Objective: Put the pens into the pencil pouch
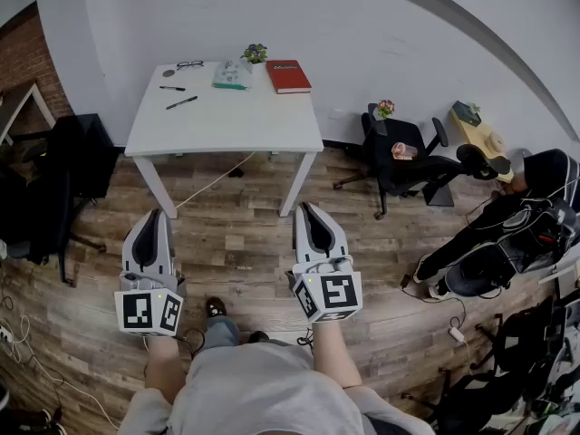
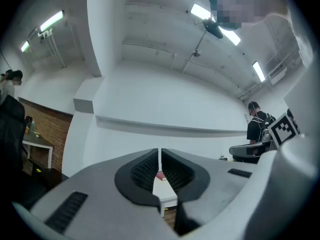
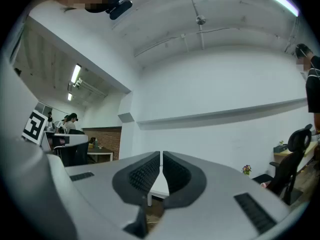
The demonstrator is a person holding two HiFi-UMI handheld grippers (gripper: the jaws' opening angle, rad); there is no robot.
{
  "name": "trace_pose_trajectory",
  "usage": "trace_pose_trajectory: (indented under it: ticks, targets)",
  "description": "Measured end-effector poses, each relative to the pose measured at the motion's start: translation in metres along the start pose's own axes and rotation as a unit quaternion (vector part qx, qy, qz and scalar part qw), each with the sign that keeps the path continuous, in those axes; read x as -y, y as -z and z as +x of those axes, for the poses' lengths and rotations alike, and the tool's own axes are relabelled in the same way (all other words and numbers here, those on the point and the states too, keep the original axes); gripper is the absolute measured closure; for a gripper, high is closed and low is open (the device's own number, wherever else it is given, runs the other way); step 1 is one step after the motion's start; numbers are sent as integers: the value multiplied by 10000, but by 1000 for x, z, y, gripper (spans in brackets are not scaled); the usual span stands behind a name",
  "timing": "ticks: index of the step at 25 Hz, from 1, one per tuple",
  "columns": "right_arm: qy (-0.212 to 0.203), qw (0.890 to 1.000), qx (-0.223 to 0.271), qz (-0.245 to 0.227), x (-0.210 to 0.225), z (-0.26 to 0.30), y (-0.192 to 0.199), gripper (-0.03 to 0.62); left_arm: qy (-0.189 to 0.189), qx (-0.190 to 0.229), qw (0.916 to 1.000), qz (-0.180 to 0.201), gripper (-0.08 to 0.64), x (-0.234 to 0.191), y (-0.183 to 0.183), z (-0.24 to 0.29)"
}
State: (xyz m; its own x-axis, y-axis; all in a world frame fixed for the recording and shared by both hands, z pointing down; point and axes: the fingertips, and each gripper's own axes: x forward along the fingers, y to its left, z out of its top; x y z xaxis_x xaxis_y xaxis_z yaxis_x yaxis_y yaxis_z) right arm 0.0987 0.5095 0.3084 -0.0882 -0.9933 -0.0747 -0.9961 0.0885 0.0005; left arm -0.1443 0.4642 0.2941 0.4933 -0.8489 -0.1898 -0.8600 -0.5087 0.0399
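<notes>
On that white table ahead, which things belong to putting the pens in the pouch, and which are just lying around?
For the job: far pen, near pen, pencil pouch.
Just lying about: glasses, potted plant, red book.

Office: white desk (image 1: 227, 116), swivel chair (image 1: 403, 157), ceiling strip lights (image 2: 200, 11)

Left gripper (image 1: 156, 216), right gripper (image 1: 306, 210), jaws together
</notes>
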Motion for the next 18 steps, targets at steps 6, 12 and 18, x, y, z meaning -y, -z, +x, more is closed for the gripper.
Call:
trace_pose_trajectory:
  ticks: [6, 12, 18]
  targets:
    - [0, 10000, 6, -4, -1, 5, -1, 554, 20, -11, 10000, -1, 520, -3, 1, 4]
    - [21, 10000, 24, -16, -6, 23, -2, 554, 70, 8, 10000, -6, 520, -15, 1, 19]
    - [62, 9998, 161, 41, -9, 51, -5, 554, 179, 67, 9998, 64, 520, -32, 0, 42]
